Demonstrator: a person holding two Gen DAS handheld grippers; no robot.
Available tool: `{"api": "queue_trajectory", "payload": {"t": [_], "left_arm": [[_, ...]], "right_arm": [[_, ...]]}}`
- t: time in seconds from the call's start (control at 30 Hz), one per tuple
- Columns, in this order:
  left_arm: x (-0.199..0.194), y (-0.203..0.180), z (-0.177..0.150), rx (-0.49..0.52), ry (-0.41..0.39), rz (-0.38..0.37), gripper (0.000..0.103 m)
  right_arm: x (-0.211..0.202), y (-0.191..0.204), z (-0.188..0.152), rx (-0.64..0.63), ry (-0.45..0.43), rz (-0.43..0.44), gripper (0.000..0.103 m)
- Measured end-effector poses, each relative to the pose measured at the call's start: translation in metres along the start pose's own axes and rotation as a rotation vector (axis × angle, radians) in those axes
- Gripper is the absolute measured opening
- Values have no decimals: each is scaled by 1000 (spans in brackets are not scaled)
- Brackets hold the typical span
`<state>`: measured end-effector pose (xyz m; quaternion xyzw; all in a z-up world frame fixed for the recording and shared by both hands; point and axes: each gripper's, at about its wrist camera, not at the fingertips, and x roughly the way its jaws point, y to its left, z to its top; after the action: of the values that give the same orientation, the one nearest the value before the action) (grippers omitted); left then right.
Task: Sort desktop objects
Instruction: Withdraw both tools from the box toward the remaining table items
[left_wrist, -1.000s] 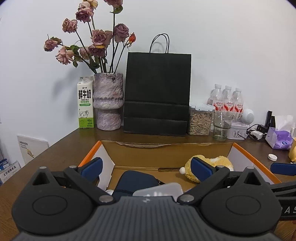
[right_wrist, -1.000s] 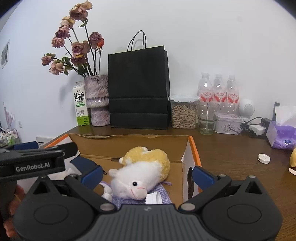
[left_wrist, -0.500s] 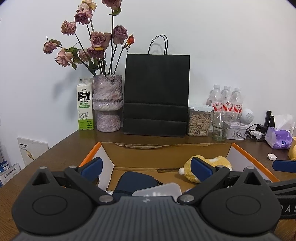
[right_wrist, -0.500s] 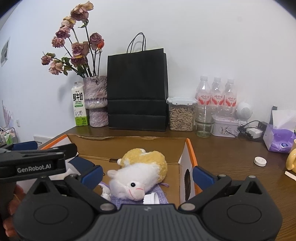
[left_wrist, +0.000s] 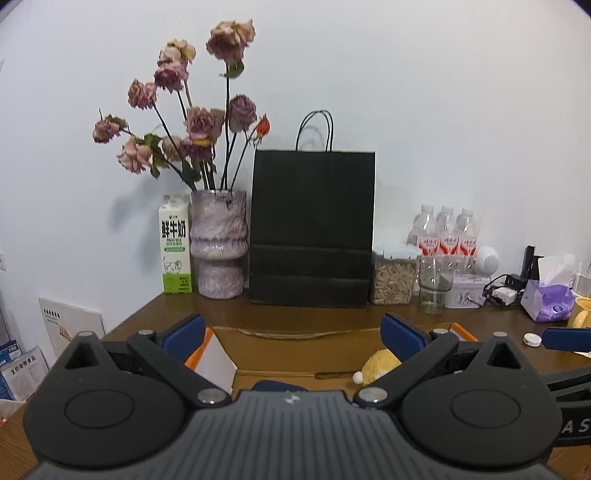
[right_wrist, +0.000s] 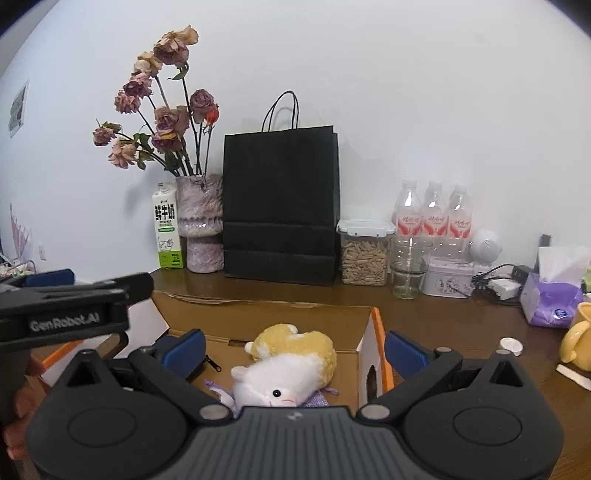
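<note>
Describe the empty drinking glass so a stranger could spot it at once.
Find the black paper bag against the wall. Right of it stands a lidded seed jar, then the glass, before three red-labelled bottles. It alone is clear, open-topped and empty.

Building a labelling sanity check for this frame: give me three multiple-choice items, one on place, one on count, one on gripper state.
1. Where does the white and yellow plush toy lie?
A. inside the open cardboard box
B. on the bare table
C. in the black paper bag

2. How many red-labelled clear water bottles stand at the back?
A. two
B. three
C. five

3. How do the right gripper's jaws stand?
A. shut on the toy
B. shut on nothing
C. open, holding nothing

Answers: 1 A, the box walls surround the toy. 2 B, three caps and three labels show side by side. 3 C, the blue pads sit wide apart with the toy lying free beyond them.
</note>
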<state>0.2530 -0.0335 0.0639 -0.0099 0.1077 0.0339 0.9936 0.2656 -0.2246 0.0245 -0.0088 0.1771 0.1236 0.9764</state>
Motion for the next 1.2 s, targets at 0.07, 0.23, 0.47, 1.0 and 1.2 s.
{"api": "queue_trajectory", "payload": {"t": [0.07, 0.23, 0.47, 1.0, 1.2], "left_arm": [[-8, 3, 2, -8, -2, -6, 103], [-27, 9, 3, -8, 3, -12, 103], [-56, 25, 0, -16, 23, -14, 103], [-116, 77, -65, -17, 195, 11, 103], [-135, 80, -94, -10, 267, -18, 103]], "right_arm": [[-5, 2, 2, 2, 2, -3, 103], [-21, 7, 2, 27, 26, 22, 103], [-49, 22, -15, 7, 60, 49, 103], [-98, 43, -97, -18, 205, 31, 103], [-113, 45, -121, 7, 244, 34, 103]]}}
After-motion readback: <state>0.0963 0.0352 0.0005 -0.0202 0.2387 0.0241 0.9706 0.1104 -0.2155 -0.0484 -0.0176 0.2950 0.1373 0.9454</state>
